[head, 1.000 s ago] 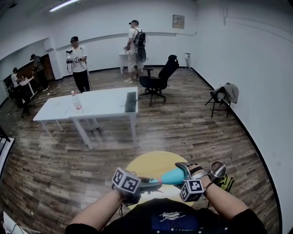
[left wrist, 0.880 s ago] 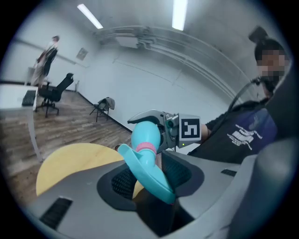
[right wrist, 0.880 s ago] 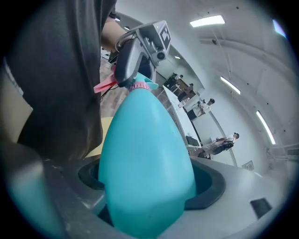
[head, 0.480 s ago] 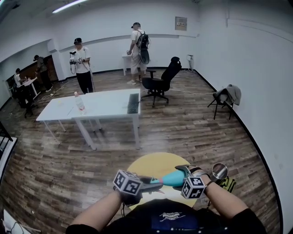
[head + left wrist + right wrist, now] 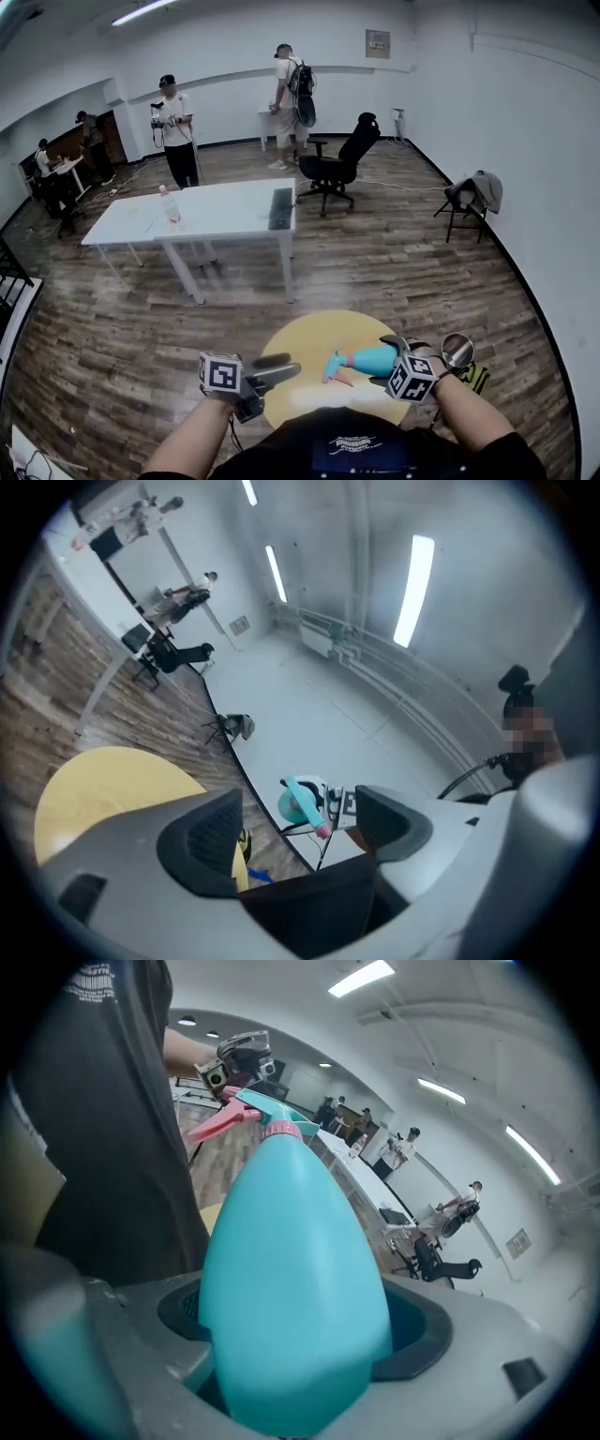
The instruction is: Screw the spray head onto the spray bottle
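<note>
1. Right now the right gripper (image 5: 392,359), at the lower right of the head view, is clamped on the wide body of the teal spray bottle (image 5: 369,358). Its own view shows both jaws pressed against the bottle's sides.
2. The bottle lies nearly level over the yellow round table (image 5: 309,336), neck toward the left of the frame.
3. The spray head (image 5: 334,366), with its pink trigger (image 5: 217,1121), sits on the neck. Whether it is threaded fully home I cannot tell from here.
4. The left gripper (image 5: 277,367), lower centre-left, is apart from the bottle. Its jaws have just been opening and now gape wide, with nothing between them.
5. Higher in the frame stand white tables (image 5: 216,211) and a black office chair (image 5: 339,164).
</note>
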{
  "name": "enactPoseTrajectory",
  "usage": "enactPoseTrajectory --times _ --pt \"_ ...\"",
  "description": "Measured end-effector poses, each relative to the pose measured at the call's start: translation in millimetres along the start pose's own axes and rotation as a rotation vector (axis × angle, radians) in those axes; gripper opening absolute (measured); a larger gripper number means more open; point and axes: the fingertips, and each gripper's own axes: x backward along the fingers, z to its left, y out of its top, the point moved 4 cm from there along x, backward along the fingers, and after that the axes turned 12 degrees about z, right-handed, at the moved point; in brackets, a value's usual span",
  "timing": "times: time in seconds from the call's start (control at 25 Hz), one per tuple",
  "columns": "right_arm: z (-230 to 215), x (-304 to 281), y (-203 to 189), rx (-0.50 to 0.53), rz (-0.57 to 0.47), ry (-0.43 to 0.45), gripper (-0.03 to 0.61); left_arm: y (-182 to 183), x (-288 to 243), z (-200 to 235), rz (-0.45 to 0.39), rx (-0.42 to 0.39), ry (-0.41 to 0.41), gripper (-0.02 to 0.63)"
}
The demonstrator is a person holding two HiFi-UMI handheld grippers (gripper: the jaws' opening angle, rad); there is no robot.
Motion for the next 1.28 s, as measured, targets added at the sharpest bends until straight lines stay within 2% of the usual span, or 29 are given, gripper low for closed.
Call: enactPoseTrajectory --times 0.12,0.16,0.2,0.32,0.4,0.44,0.52,0.6,0.72,0.76,0.8,0.88,0.92,0.96,1.04,1.12,1.2,1.24,1.28 --pt "8 2 33 0.085 -0.018 -0.023 0.463 -8 -53 -3 0.145 -0.090 0.038 0.392" --pt "9 3 38 0.103 -0.017 -0.031 0.463 -8 -65 -4 0.177 -0.137 0.075 0.283" --pt "9 4 38 0.116 -0.009 -0.038 0.463 -9 -74 -4 0.214 -0.195 0.122 0.213" --pt "14 6 24 0.161 0.033 -0.027 0.462 -22 -90 -7 0.387 -0.392 0.236 0.212" --pt "19 6 19 0.187 0.053 -0.016 0.462 -30 -96 -10 0.486 -0.505 0.273 0.221" --pt "20 5 18 0.187 0.057 -0.009 0.461 -31 -97 -12 0.508 -0.538 0.283 0.222" --pt "22 3 19 0.163 0.043 0.012 0.460 -28 -96 -13 0.495 -0.525 0.285 0.222" --pt "23 3 23 0.122 0.004 0.047 0.460 -24 -90 -12 0.420 -0.403 0.246 0.225" --pt "19 4 28 0.068 -0.042 0.073 0.460 -12 -71 -13 0.229 -0.216 0.134 0.259" --pt "16 4 26 0.046 -0.043 0.073 0.460 -8 -57 -13 0.152 -0.168 0.101 0.346" --pt "13 3 20 0.023 -0.038 0.071 0.460 -4 -40 -12 0.077 -0.122 0.076 0.362" --pt "9 3 6 -0.010 -0.018 0.062 0.460 -2 -3 -4 -0.038 -0.057 0.070 0.377" --pt "8 4 0 -0.012 -0.009 0.055 0.460 -4 12 0 -0.063 -0.043 0.086 0.377" --pt "8 5 -2 -0.004 -0.003 0.047 0.460 -6 19 3 -0.062 -0.039 0.101 0.377" --pt "10 8 4 0.032 -0.006 0.034 0.460 -11 11 1 0.001 -0.062 0.103 0.377" --pt "14 9 24 0.081 -0.026 0.023 0.462 -15 -19 -6 0.099 -0.125 0.083 0.377" --pt "17 8 45 0.133 -0.037 0.010 0.462 -17 -55 -13 0.185 -0.222 0.080 0.377" --pt "16 6 49 0.156 -0.029 0.000 0.462 -17 -68 -16 0.220 -0.277 0.095 0.264" --pt "15 3 50 0.174 -0.016 -0.011 0.462 -18 -76 -18 0.259 -0.329 0.120 0.240"
